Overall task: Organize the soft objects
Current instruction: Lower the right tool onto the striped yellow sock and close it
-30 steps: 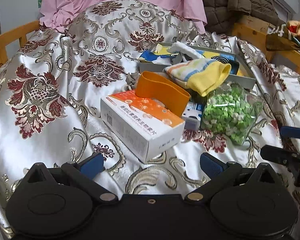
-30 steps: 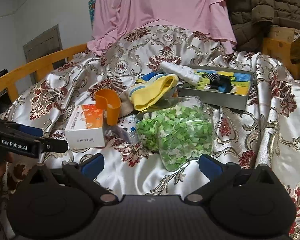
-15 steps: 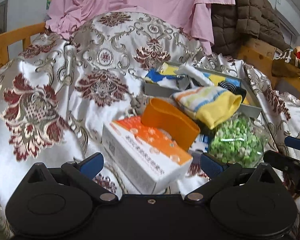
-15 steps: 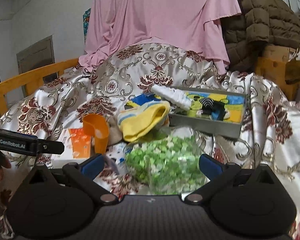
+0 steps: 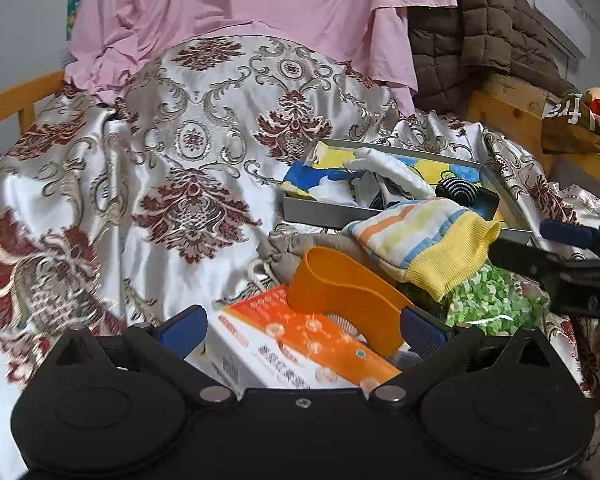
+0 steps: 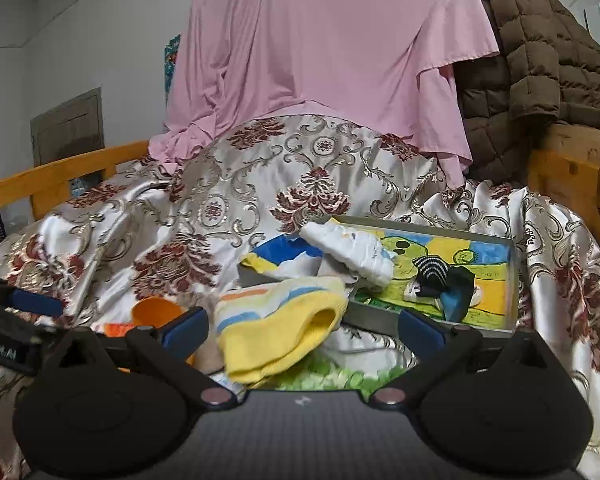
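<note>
A yellow striped sock (image 5: 428,244) (image 6: 284,328) lies over the near rim of a grey tray (image 5: 320,210) (image 6: 384,316). The tray holds a white rolled cloth (image 6: 348,252), a black striped sock (image 6: 434,270) and a blue-and-yellow cloth (image 6: 276,256). My left gripper (image 5: 302,330) is open, its jaws either side of an orange-and-white box (image 5: 300,344) and an orange cup (image 5: 340,292). My right gripper (image 6: 302,328) is open just before the yellow sock, and it shows at the right of the left wrist view (image 5: 556,252).
A clear bag of green pieces (image 5: 496,300) (image 6: 332,376) lies below the sock. Patterned satin bedding (image 5: 160,168) covers the bed. A pink sheet (image 6: 332,60) and a brown quilted jacket (image 6: 540,60) hang behind. Wooden bed rails (image 6: 60,176) run along both sides.
Both grippers have moved forward toward the pile. The box and cup now sit between the left jaws, and the yellow sock sits close before the right jaws. Both remain open.
</note>
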`<state>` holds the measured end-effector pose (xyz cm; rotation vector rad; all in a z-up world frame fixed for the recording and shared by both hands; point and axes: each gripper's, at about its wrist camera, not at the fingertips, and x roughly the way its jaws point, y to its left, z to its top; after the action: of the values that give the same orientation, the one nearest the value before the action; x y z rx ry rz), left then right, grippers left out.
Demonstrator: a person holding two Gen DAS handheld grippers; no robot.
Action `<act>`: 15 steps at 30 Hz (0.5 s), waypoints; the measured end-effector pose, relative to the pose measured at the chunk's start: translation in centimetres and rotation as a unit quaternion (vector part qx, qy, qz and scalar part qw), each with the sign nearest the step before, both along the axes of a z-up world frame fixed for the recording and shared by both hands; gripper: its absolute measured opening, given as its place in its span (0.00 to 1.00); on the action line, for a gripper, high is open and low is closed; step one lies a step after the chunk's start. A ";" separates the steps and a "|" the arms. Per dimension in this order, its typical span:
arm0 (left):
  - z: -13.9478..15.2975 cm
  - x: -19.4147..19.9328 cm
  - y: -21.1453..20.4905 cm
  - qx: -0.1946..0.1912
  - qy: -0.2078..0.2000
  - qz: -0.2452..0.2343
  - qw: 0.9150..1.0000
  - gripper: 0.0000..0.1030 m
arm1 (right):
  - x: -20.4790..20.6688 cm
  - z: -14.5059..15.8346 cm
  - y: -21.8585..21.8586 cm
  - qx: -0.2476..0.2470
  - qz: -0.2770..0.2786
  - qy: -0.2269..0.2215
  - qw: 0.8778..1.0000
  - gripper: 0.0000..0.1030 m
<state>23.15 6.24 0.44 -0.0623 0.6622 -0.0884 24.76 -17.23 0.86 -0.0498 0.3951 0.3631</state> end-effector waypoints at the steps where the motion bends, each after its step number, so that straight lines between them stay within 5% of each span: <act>1: -0.2 0.5 0.0 -0.001 0.001 -0.004 1.000 0.99 | 0.5 -0.1 0.0 -0.001 -0.002 0.003 1.000 1.00; 15: -3.2 4.5 0.5 -0.055 -0.008 -0.041 0.998 0.99 | 4.7 -1.7 0.2 -0.019 -0.014 0.026 0.999 1.00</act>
<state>27.70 6.76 -2.81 -0.1407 0.6442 -0.2043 29.50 -17.04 -0.86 -0.0709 0.4539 0.3293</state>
